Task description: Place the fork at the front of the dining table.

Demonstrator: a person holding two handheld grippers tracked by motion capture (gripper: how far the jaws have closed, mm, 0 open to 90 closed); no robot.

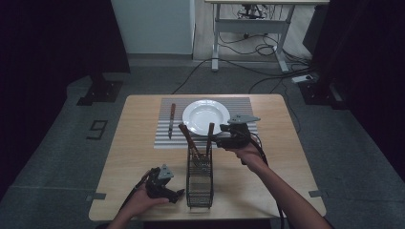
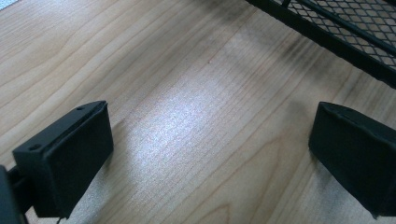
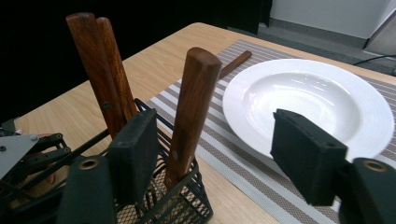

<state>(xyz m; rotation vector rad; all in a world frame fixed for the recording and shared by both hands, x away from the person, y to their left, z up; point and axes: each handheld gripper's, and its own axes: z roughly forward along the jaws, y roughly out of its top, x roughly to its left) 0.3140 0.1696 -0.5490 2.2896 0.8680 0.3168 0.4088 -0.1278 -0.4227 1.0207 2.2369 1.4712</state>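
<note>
A black wire basket (image 1: pixel 199 176) stands near the table's front and holds several wooden-handled utensils. In the right gripper view one handle (image 3: pixel 194 102) leans upright between the jaws of my right gripper (image 3: pixel 219 144). The pads stand apart on either side of it without pressing, so that gripper is open. Two more handles (image 3: pixel 100 70) lean just beyond its left jaw. From above, the right gripper (image 1: pixel 217 136) sits level at the basket's far end. My left gripper (image 1: pixel 176 194) rests on the table left of the basket. It is open (image 2: pixel 210 135) over bare wood.
A white plate (image 1: pixel 205 116) sits on a striped placemat (image 1: pixel 165 140) beyond the basket. A wooden-handled knife (image 1: pixel 171 120) lies on the mat left of the plate. The basket's mesh wall (image 2: pixel 345 32) runs close past the left gripper's far side.
</note>
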